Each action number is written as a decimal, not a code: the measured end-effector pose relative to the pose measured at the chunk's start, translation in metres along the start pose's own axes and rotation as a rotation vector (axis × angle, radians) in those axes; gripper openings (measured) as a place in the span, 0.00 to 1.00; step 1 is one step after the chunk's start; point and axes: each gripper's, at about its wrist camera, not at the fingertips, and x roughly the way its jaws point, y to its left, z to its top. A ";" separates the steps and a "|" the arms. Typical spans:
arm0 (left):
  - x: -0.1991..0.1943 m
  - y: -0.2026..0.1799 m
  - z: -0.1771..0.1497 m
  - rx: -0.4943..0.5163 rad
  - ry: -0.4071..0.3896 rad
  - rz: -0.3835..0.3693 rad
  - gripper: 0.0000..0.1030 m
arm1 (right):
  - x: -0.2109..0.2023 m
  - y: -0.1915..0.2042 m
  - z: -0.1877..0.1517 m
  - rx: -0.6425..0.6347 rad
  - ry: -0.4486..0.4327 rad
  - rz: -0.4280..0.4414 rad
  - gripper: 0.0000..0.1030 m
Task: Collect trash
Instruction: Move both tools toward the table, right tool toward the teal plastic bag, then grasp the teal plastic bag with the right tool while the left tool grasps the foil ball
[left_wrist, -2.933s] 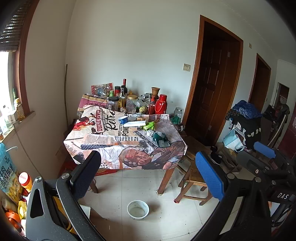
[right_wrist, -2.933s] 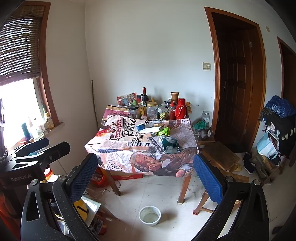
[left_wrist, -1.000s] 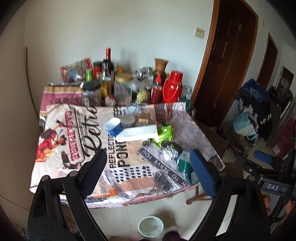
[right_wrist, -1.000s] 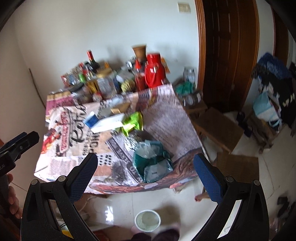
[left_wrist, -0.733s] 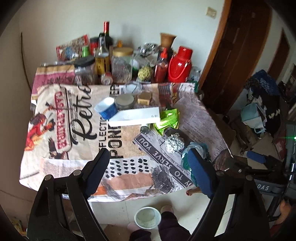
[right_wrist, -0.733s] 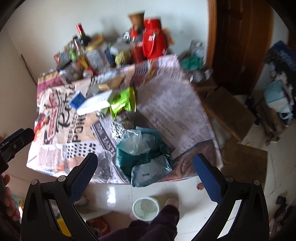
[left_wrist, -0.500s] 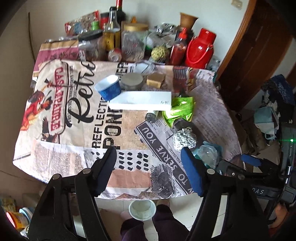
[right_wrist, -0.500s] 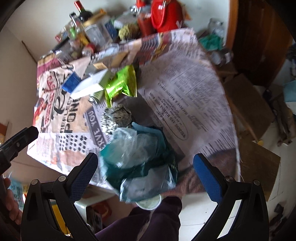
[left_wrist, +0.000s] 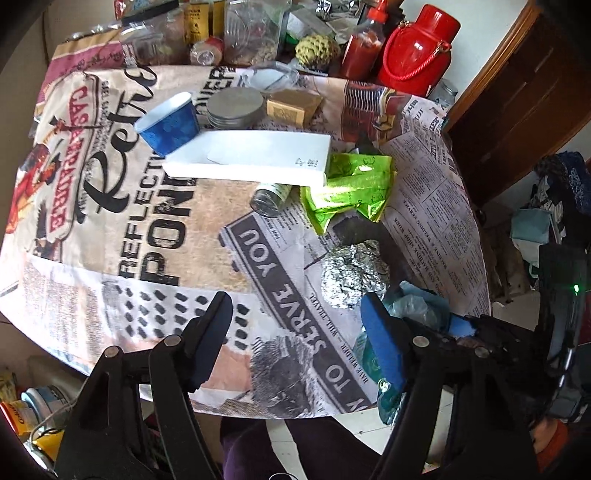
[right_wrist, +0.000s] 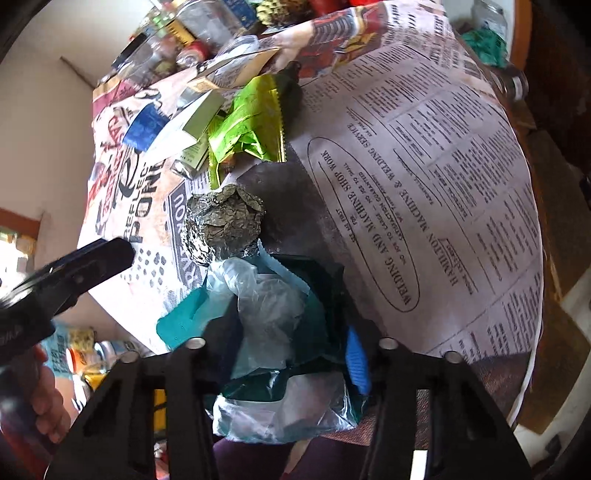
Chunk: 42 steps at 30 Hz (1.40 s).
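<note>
A crumpled green and clear plastic bag (right_wrist: 273, 314) lies at the table's near edge. My right gripper (right_wrist: 291, 350) has its two fingers on either side of the bag, closing on it. A ball of foil (right_wrist: 221, 225) sits just beyond the bag and also shows in the left wrist view (left_wrist: 351, 273). A green wrapper (left_wrist: 351, 188) lies further back. My left gripper (left_wrist: 295, 339) is open and empty above the printed tablecloth (left_wrist: 110, 221), left of the foil ball.
A white box (left_wrist: 251, 155), a blue paper cup (left_wrist: 170, 123), a round tin (left_wrist: 234, 107) and a small jar (left_wrist: 269, 197) lie mid-table. Bottles, jars and a red thermos (left_wrist: 413, 51) crowd the far edge. A wooden door (left_wrist: 517, 92) stands to the right.
Both grippers have moved from across the room down to the table. The right gripper has come down over the plastic bag and its fingers have narrowed around it.
</note>
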 end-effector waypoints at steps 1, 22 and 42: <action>0.005 -0.002 0.002 -0.005 0.010 -0.009 0.70 | -0.002 -0.002 0.001 -0.011 0.000 -0.002 0.33; 0.066 -0.043 0.016 -0.047 0.077 -0.035 0.50 | -0.067 -0.048 0.004 0.021 -0.190 -0.132 0.18; -0.147 -0.008 -0.051 0.108 -0.319 -0.072 0.50 | -0.161 0.056 -0.051 -0.042 -0.515 -0.165 0.18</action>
